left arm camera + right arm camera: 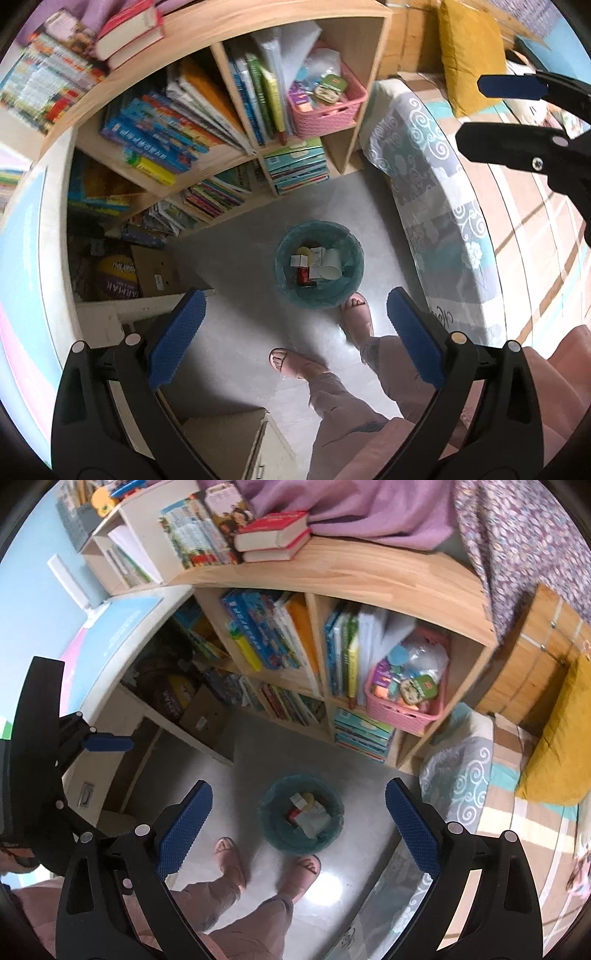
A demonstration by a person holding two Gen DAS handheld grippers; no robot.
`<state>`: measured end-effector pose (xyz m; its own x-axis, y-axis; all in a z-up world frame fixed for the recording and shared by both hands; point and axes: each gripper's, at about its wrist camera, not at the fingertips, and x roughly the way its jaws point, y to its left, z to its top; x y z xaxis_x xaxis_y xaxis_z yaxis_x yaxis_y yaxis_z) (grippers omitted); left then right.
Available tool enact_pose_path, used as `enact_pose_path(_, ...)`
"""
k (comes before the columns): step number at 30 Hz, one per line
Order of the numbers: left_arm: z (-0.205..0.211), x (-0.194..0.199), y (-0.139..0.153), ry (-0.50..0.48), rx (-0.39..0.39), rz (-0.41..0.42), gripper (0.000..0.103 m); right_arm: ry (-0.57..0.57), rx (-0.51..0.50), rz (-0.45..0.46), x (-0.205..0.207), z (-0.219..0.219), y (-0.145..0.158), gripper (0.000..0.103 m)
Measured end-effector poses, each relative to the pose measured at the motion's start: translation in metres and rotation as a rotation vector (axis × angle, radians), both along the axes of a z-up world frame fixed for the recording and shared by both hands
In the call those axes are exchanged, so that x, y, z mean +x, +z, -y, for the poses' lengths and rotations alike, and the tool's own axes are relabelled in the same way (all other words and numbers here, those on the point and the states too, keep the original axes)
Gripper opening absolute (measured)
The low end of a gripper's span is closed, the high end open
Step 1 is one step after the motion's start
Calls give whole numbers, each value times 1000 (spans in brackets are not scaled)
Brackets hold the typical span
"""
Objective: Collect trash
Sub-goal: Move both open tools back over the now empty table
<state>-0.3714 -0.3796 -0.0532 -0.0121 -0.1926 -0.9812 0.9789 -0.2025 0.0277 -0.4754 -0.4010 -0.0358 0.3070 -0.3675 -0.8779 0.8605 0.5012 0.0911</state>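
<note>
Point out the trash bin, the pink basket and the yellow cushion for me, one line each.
trash bin [287, 291]: left wrist view, on its teal near-left wall.
pink basket [399, 709]: right wrist view, on its woven front face, on the shelf.
yellow cushion [471, 55]: left wrist view, on the middle of its fabric.

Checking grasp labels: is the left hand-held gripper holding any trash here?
No, the left hand-held gripper is open with nothing between its fingers; the trash sits in the bin below.

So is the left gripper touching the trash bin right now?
Apart. In the left wrist view the left gripper is open and empty, and the trash bin stands on the floor far below, grey floor showing between it and the blue fingers.
</note>
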Motion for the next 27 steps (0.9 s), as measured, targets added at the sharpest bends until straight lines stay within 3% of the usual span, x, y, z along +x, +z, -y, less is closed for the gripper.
enact_pose_path(10, -18, 36, 12, 156, -38, -6, 96, 163, -13, 19, 42, -1, 10, 94)
enact_pose_path(19, -46, 70, 24, 307, -86, 55, 96, 330, -20, 13, 90, -5, 17, 94)
enact_pose_path(27, -76, 120, 37, 529, -108, 41, 96, 495, -18, 15, 145, -15, 22, 94)
